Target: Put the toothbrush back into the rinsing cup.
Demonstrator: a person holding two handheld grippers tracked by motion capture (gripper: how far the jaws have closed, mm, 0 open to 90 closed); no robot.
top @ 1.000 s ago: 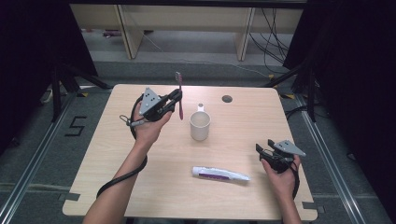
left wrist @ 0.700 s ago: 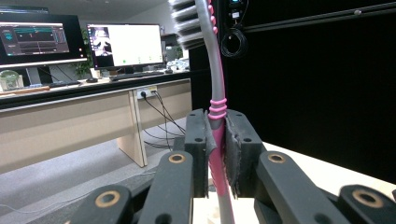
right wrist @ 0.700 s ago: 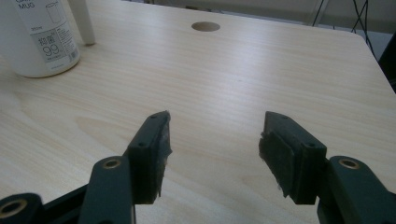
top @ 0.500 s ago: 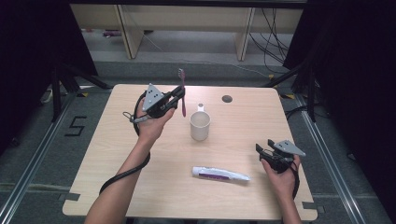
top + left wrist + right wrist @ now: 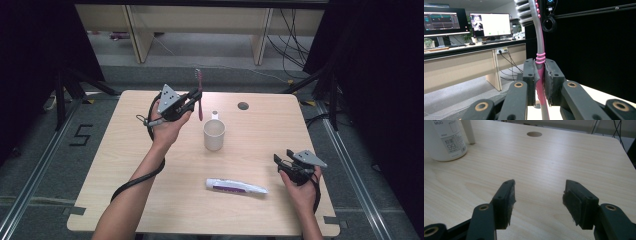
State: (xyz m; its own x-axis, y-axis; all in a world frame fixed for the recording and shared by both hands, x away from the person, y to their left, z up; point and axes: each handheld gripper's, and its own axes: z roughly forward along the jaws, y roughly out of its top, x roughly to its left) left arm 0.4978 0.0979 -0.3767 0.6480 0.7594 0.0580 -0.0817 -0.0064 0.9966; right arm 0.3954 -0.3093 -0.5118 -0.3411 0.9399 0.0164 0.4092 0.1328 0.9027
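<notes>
Table [image 5: 125, 165] notes, from my remote seat. A white mug [image 5: 214, 135] stands upright near the middle of the wooden top, handle toward the far edge. A toothpaste tube [image 5: 236, 187] lies flat on the near side of the mug, well apart from it. A round cable hole [image 5: 243, 106] sits in the tabletop beyond the mug, toward the far edge. In the right gripper view the mug [image 5: 447, 140] shows a printed label, and bare wood lies between it and the jaws.

My left gripper [image 5: 194, 98] is held up above the table's far left part, left of the mug, forearm reaching in from the near edge. Its jaws are clamped on the pink and grey toothbrush [image 5: 199, 100], which stands close to upright, bristle head on top. In the left gripper view the pads pinch the toothbrush [image 5: 540, 72] on its handle, with the bristles above.

My right gripper [image 5: 281, 163] rests low near the table's right edge, right of the tube, jaws parted with nothing between them, clear of the tube.
</notes>
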